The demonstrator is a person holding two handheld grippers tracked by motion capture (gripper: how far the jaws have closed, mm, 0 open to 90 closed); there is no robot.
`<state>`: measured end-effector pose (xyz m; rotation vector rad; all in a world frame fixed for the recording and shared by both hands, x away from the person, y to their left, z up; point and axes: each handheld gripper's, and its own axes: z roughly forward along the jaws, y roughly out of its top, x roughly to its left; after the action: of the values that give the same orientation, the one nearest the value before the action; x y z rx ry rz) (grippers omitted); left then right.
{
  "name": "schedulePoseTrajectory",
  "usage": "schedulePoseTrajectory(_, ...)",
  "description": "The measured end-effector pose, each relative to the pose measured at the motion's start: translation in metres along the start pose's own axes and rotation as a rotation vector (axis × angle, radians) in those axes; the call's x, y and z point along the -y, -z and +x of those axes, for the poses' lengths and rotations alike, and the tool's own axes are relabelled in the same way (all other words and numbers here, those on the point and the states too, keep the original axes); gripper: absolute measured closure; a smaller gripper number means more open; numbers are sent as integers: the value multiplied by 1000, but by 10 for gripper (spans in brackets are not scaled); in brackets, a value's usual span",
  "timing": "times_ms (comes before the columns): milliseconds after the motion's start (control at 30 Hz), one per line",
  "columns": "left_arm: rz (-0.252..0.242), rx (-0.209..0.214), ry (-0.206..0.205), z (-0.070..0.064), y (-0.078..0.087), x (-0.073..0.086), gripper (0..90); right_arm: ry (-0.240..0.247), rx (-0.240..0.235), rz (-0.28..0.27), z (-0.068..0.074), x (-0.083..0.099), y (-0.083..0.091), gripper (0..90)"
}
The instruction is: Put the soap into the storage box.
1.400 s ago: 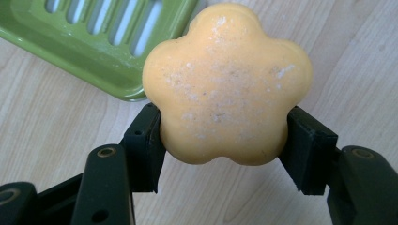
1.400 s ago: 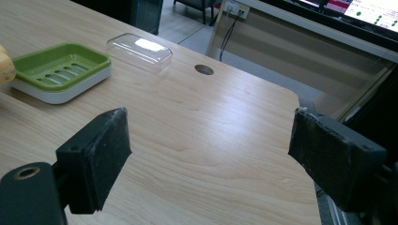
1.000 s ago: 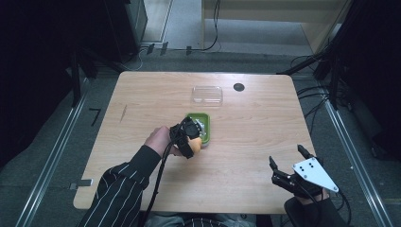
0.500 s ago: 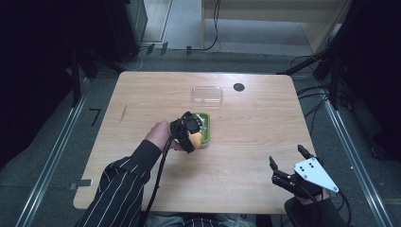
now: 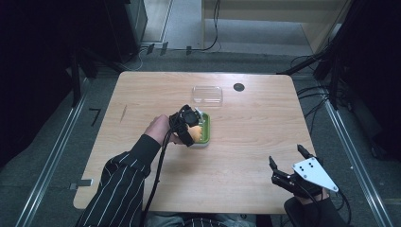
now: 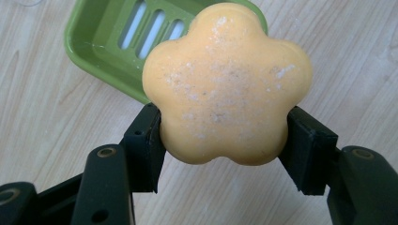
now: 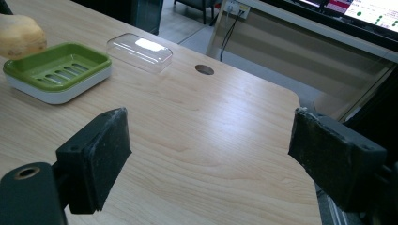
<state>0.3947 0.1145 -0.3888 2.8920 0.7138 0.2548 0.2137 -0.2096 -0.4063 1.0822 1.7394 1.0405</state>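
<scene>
I am holding an orange, flower-shaped soap (image 6: 227,86) in my left claw (image 6: 225,140), the two black pads clamped on its opposite lobes, just above the near edge of the green dish (image 6: 101,44). In the high view the left claw (image 5: 188,124) is hanging over the dish (image 5: 206,130) near the centre of the table (image 5: 255,123), with the soap at about nine o'clock of the dish's middle, not yet inside it. My right claw (image 5: 289,176) is resting at the table's five o'clock corner, its jaws spread wide apart and gripping nothing; its own camera is looking across bare wood toward the dish (image 7: 58,70), the soap (image 7: 21,37) poised at the dish's left end, and a clear lid (image 7: 139,51) lying just beyond, at one o'clock from the dish. A small dark hole (image 7: 204,70) is sitting farther along the tabletop.

The soap is looking like a light, solid bar, dusted with pale specks, firm enough not to dent under the pads. I am judging it to be slick if damp and apt to chip if dropped, so a grip across two opposite lobes, low on the waist as now, seems the safest hold. The slotted dish floor is looking shallow, so a low release should be keeping it from bouncing out.
</scene>
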Motion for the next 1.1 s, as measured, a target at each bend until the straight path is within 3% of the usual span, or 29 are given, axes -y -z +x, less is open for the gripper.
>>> schedulePoseTrajectory(1100, -9, -4, 9, 20, -16, -20, 395, 7, -5, -4, 0, 0, -1, 133)
